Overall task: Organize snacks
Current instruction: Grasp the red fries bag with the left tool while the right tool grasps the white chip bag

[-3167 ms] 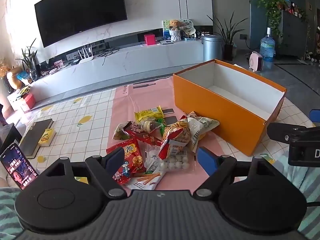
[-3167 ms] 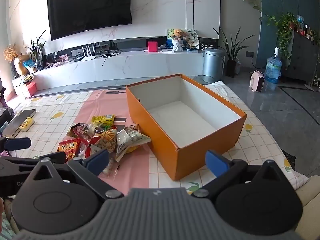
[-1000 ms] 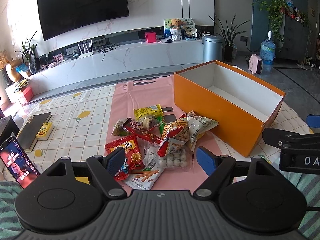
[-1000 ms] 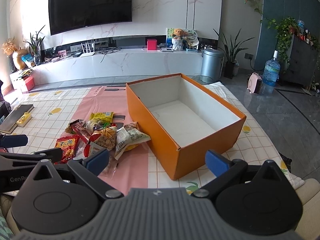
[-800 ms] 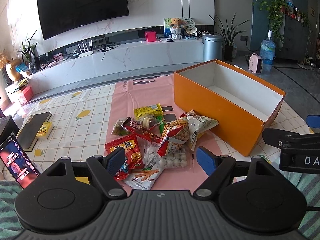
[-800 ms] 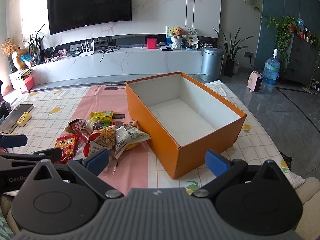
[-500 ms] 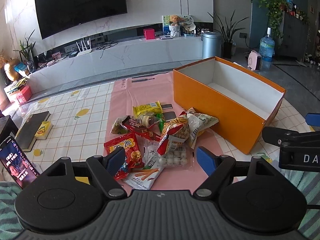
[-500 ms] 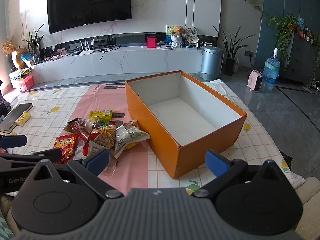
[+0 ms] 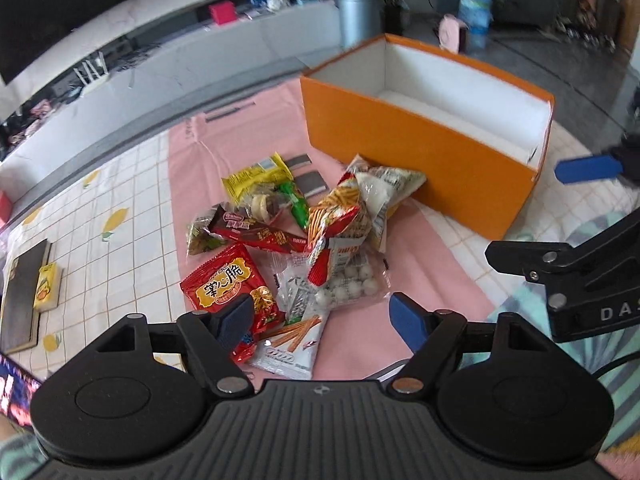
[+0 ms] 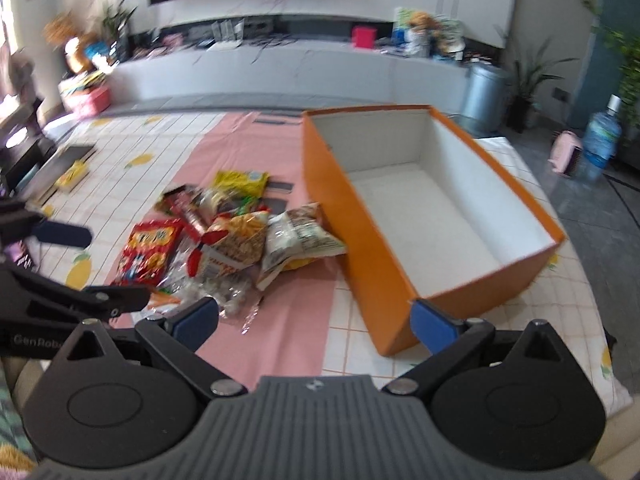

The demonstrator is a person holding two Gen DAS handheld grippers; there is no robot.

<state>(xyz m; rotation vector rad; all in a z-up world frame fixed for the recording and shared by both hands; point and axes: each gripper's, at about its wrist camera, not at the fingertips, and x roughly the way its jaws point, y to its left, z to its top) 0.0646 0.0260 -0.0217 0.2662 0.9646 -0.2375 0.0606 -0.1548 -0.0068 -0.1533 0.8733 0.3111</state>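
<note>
A heap of snack packets (image 9: 296, 248) lies at the centre of the left wrist view on a pink runner (image 9: 404, 264) laid over a checked tablecloth with a lemon print (image 9: 120, 216). In the pile: a red bag with yellow lettering (image 9: 226, 286), a yellow packet (image 9: 256, 178), a long dark red bar wrapper (image 9: 256, 234), a crumpled bag printed with fries (image 9: 338, 220), a clear bag of small white balls (image 9: 348, 286) and a white packet showing biscuit sticks (image 9: 292, 340). Just right of the heap stands an open orange box (image 9: 424, 148), white inside, with a pale bag (image 9: 390, 184) resting against its wall.

The left gripper (image 9: 322, 316), low in the frame, hangs over the near edge of the pile with its jaws closing; they are wide apart and grip nothing, though the biscuit-stick packet lies in the gap below them. The right gripper (image 10: 314, 318) is spread wide and empty, low in its own view, between the heap and the box's near corner.

The right wrist view is blurred, so packet lettering there cannot be read. A phone screen (image 9: 14, 392) is cut off at the lower left edge, and the packets under the fries bag are largely covered.
</note>
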